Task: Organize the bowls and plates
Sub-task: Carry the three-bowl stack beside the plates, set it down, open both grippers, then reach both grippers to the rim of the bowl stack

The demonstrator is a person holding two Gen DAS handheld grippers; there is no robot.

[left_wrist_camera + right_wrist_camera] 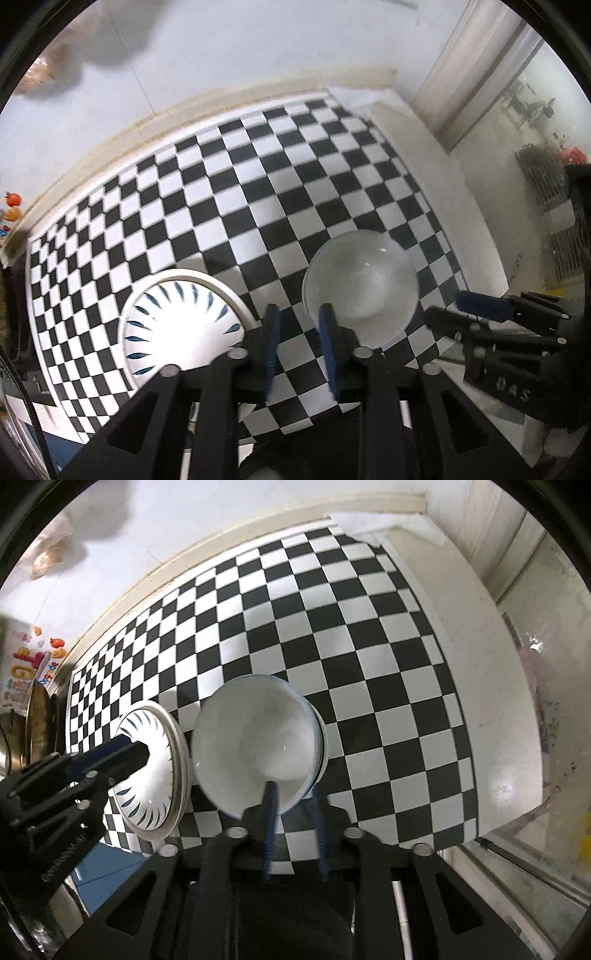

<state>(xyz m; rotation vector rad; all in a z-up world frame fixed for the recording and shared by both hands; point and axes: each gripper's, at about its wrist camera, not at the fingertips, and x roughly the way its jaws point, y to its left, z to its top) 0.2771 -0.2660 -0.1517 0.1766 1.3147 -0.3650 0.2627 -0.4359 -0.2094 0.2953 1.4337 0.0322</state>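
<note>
bowls and plates sit side by side on the checkered tablecloth (280,192). white bowl (255,742) is nested in another bowl with a blue-edged rim; the stack of plates (155,771), top one with blue dashes round its rim, lies just left of it. left gripper (301,314) hangs above the gap between plates and bowl, jaws slightly parted, nothing between them. right gripper (293,794) straddles the bowl's near rim, blue pads apart, not pressing on it.
</note>
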